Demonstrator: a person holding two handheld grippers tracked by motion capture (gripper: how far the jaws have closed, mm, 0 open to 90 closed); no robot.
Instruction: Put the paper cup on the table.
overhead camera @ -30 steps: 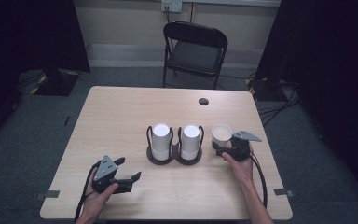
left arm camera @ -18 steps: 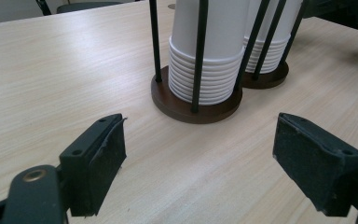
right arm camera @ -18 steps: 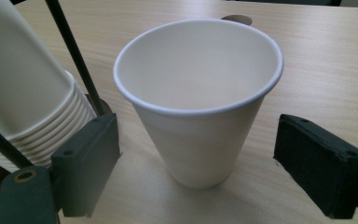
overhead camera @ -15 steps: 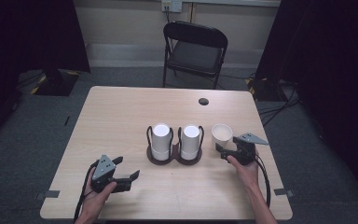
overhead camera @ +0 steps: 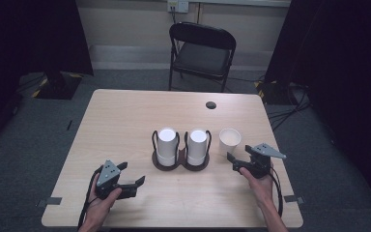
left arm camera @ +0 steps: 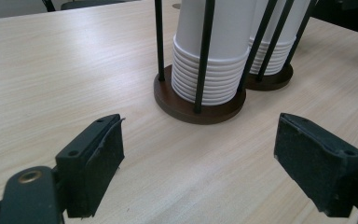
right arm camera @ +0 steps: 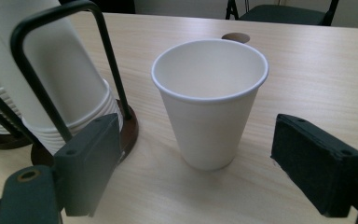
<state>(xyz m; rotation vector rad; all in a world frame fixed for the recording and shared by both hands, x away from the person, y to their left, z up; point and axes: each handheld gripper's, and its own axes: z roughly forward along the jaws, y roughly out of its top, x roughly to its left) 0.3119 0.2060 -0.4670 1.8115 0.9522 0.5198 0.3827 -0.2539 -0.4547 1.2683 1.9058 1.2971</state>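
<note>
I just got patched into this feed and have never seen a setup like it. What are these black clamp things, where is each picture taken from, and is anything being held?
A person holds a two-jaw tool in each hand. The high view looks down on the light wooden table; each gripper view looks along one tool's own black jaws. On the table stand two stacks of upside-down white paper cups in a dark round-based wire holder, and one upright white paper cup beside it. The right hand-held gripper faces that single cup, jaws open and just narrowing slightly, not touching it. The left hand-held gripper is open and empty.
</note>
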